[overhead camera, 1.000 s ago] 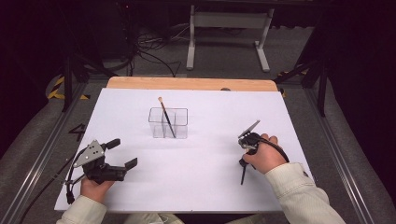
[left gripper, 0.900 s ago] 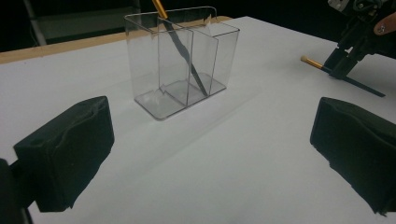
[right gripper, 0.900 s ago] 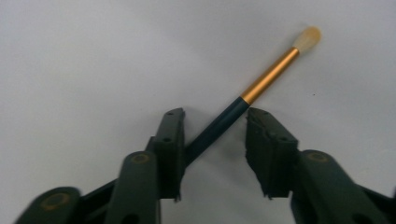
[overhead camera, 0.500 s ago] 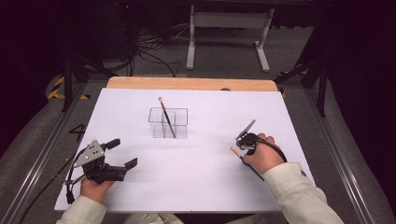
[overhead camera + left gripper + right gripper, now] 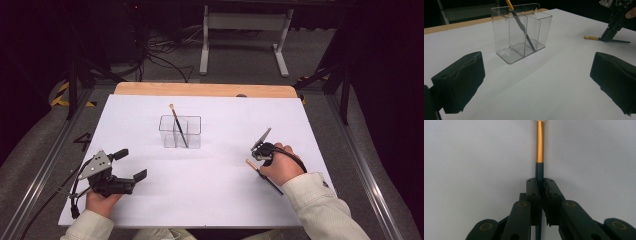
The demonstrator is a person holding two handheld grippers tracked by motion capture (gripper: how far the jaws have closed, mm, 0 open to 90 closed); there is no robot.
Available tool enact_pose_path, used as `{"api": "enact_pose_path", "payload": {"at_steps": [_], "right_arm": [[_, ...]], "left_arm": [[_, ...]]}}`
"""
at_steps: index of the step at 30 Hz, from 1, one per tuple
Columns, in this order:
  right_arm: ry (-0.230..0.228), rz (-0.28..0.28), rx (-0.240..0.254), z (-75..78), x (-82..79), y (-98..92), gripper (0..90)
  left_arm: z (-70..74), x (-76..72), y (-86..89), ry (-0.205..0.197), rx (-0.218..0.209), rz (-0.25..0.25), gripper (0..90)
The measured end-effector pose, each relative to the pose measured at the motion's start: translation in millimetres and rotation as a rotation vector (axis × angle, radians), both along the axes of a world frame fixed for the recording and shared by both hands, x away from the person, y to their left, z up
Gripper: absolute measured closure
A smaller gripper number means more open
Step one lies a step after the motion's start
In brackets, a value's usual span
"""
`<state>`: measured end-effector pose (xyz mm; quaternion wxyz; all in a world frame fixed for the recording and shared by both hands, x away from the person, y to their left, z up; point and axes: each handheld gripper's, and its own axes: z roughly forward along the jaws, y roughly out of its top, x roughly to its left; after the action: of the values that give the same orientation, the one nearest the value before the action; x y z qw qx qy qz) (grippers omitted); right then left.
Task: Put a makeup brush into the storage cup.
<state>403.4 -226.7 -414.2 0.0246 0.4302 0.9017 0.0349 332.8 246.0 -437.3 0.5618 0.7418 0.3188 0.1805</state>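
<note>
A clear divided container stands mid-table with a dark-handled brush leaning in it. A second brush, with a dark handle, gold ferrule and pale tip, lies flat on the white table at the right. My right gripper points down at it, shut on its handle just behind the ferrule. This gripper and the brush also show far off in the left gripper view. My left gripper rests at the near left, open, with nothing between its jaws.
The white sheet covers the table, with a bare wooden strip along the far edge. A metal stand and cables sit on the dark floor beyond. Metal rails run along both table sides.
The right gripper's jaws were spread over the brush a second ago and have since closed on its handle. Both hands have stayed where they were.
</note>
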Motion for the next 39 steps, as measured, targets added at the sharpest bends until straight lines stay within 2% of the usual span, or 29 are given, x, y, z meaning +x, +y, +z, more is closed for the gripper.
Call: {"api": "enact_pose_path", "payload": {"at_steps": [5, 9, 15, 19, 22, 23, 24, 26, 32, 34, 36, 39], "right_arm": [[-0.013, 0.004, 0.016, 9.0, -1.1, 1.1, 83.7], [-0.047, 0.012, 0.048, 19.7, -3.3, 2.2, 83.6], [-0.125, 0.025, 0.112, 37.1, -6.1, 1.7, 83.6], [-0.205, 0.034, 0.168, 50.7, -9.6, 0.9, 83.6], [-0.230, 0.040, 0.197, 55.8, -11.6, 0.5, 83.6], [-0.262, 0.047, 0.226, 62.0, -14.7, 0.3, 83.6], [-0.262, 0.047, 0.226, 62.0, -14.7, 0.3, 83.6], [-0.297, 0.058, 0.261, 67.3, -17.4, 0.0, 83.6], [-0.331, 0.070, 0.320, 73.4, -20.8, -1.2, 83.6], [-0.363, 0.088, 0.349, 76.2, -22.3, -1.2, 83.6], [-0.377, 0.090, 0.364, 77.5, -23.1, -1.1, 83.6], [-0.433, 0.108, 0.403, 81.3, -25.1, -1.6, 83.6]], "left_arm": [[0.0, -0.4, 0.4, 0.000, 0.000, 0.002, 0.4], [0.0, -0.4, 0.3, 0.000, 0.000, 0.002, 0.4], [-0.2, -0.3, 0.3, 0.001, -0.001, 0.002, 0.4], [-0.2, -0.3, 0.4, 0.002, -0.002, 0.003, 0.4], [-0.3, -0.4, 0.3, 0.004, -0.005, 0.004, 0.4], [-0.3, -0.4, 0.2, 0.004, -0.005, 0.003, 0.4], [-0.3, -0.4, 0.2, 0.004, -0.005, 0.003, 0.4], [-0.2, -0.6, 0.2, 0.003, -0.005, 0.004, 0.4], [-0.3, -0.4, 0.2, 0.004, -0.007, 0.004, 0.4], [-0.4, -0.4, 0.2, 0.004, -0.007, 0.004, 0.4], [-0.4, -0.4, 0.2, 0.005, -0.007, 0.004, 0.4], [-0.3, -0.3, 0.6, 0.001, -0.004, 0.002, 0.4]]}}
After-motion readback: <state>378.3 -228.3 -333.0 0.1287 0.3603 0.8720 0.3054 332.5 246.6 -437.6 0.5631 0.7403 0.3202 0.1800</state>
